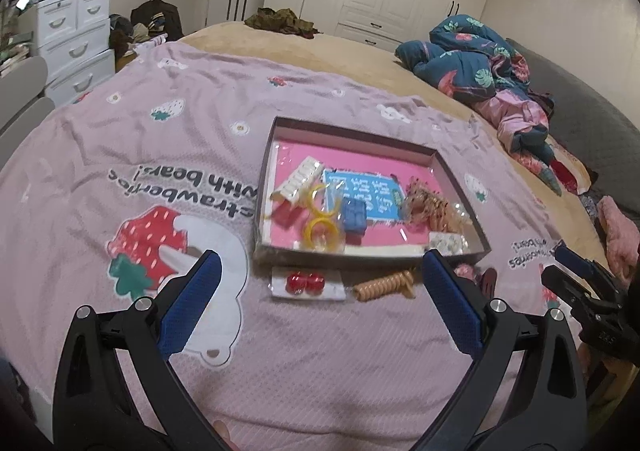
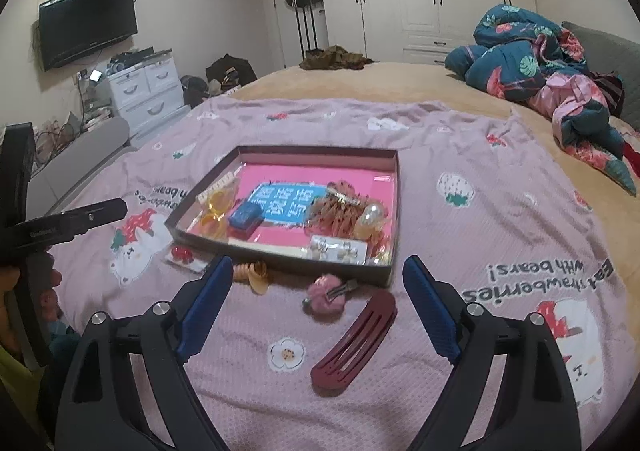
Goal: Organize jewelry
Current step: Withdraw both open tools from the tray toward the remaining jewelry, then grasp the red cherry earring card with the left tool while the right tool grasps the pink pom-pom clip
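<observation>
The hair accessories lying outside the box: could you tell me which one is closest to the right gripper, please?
The dark red hair clip, flat on the blanket just ahead of the right gripper. The pink pompom clip lies farther off, and the tan spiral tie and red earring card farther left.

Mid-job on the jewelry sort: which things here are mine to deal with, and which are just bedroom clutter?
Job items:
box
maroon hair clip
pink pompom clip
tan spiral hair tie
red earrings on a card
yellow rings, already in the box

Just lying about:
blue floral quilt
wall TV
white drawers
olive clothes
</observation>
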`<state>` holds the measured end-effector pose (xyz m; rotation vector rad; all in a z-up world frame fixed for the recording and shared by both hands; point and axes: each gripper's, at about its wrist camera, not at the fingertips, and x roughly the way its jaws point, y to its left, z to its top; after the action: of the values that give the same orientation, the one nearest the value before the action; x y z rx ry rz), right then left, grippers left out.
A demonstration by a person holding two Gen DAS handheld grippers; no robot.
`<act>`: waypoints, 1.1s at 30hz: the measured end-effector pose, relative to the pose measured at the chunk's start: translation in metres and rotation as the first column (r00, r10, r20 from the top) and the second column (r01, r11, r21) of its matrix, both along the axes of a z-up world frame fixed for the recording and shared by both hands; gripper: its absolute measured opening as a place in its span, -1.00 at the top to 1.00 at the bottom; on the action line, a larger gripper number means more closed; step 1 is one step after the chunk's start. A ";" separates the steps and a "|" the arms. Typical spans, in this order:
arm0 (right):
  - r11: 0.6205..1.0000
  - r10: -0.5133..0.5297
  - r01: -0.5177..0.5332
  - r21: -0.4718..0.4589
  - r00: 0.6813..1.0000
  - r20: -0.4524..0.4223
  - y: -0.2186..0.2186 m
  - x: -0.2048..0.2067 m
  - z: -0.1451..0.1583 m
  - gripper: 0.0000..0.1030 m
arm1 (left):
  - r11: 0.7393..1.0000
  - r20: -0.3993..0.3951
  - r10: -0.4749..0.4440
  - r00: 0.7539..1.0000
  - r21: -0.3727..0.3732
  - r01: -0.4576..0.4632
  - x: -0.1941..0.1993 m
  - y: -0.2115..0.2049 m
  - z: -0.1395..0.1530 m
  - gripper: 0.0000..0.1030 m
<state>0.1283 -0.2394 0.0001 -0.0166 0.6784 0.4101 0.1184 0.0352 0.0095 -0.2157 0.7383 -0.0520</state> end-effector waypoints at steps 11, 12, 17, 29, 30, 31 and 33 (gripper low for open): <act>0.999 0.033 -0.033 -0.010 0.998 -0.060 0.015 0.000 -0.028 -0.67 | 1.000 -0.059 0.026 0.998 0.016 -0.025 -0.010 0.012 -0.025 -0.81; 0.999 0.036 -0.037 -0.013 0.997 -0.064 0.017 0.001 -0.030 -0.67 | 0.999 -0.066 0.029 0.997 0.017 -0.028 -0.010 0.014 -0.028 -0.81; 0.998 0.050 -0.052 -0.020 0.995 -0.087 0.025 0.003 -0.041 -0.67 | 0.999 -0.104 0.041 0.994 0.017 -0.039 -0.009 0.020 -0.044 -0.81; 0.998 0.023 -0.030 -0.047 0.991 -0.134 0.025 0.021 -0.069 -0.67 | 1.000 -0.181 0.017 0.983 0.029 -0.012 0.014 0.007 -0.074 -0.81; 0.998 0.018 -0.025 -0.051 0.991 -0.136 0.025 0.023 -0.071 -0.67 | 1.000 -0.187 0.012 0.982 0.029 -0.006 0.018 0.005 -0.076 -0.81; 0.998 0.015 -0.022 -0.054 0.990 -0.137 0.025 0.025 -0.073 -0.66 | 1.000 -0.190 0.007 0.982 0.031 -0.002 0.021 0.003 -0.078 -0.81; 0.998 0.006 -0.016 -0.067 0.989 -0.148 0.024 0.032 -0.078 -0.62 | 0.999 -0.197 0.005 0.980 0.039 0.002 0.027 0.000 -0.081 -0.81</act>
<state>0.1602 -0.2152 -0.0776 -0.0548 0.8386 0.4011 0.1450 0.0355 -0.0716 -0.1856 0.9360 -0.0148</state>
